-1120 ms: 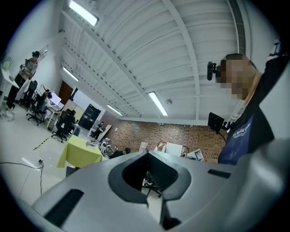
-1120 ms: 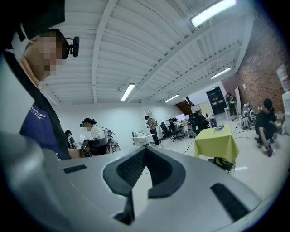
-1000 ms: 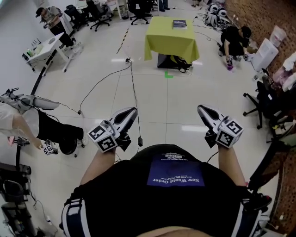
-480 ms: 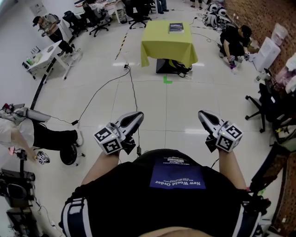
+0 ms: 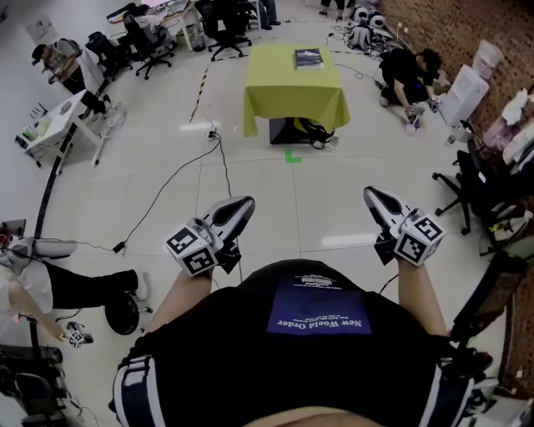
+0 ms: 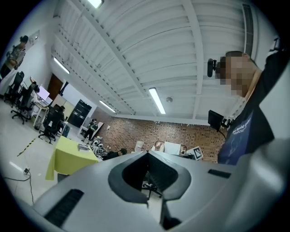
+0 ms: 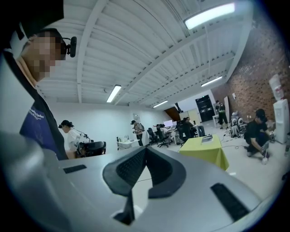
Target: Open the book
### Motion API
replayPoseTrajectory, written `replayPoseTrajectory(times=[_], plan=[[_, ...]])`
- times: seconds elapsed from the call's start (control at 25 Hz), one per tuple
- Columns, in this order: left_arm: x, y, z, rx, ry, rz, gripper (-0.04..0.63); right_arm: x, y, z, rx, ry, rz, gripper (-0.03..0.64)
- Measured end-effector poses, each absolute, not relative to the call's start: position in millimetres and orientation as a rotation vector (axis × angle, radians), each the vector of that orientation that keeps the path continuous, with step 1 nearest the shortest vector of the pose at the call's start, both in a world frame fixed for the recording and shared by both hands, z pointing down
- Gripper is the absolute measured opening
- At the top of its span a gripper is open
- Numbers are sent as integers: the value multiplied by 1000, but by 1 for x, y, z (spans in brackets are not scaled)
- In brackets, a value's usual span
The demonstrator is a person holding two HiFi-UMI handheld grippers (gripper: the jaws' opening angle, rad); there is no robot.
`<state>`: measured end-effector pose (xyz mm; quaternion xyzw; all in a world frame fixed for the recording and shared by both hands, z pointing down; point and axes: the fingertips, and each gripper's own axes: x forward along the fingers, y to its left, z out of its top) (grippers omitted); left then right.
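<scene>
A closed book [image 5: 308, 57] lies on a yellow-draped table [image 5: 292, 87], well across the floor. The left gripper [image 5: 242, 203] and right gripper [image 5: 371, 196] are held out by the person's waist, jaws together and empty. This looks like the approach step; the next move calls for getting within reach of the cover.

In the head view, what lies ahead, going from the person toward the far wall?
A green tape mark on the floor, a table draped in yellow-green cloth, a dark book lying on it, black office chairs.
</scene>
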<state>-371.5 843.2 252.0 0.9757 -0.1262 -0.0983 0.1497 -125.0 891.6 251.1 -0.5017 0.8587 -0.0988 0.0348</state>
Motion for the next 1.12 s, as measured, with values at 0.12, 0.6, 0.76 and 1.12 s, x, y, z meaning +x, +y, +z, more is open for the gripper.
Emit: replayPoseTrajectory(times=[0.12,0.6,0.76,1.12], plan=[[-394,803,259,2799,-353,-276,2,-140,858,249,-1567,2601,-298,-2],[-372,697,278,2744,-466,-265,2,-107,741,258,-1496,2634,-360,26],[-311,661,255,2776,-517,-297,2,-48,694,251,-1447,2659,-359,26],[-198,618,239,2784,-594,-267,2,54,626,248,-1318,2695,-360,26]])
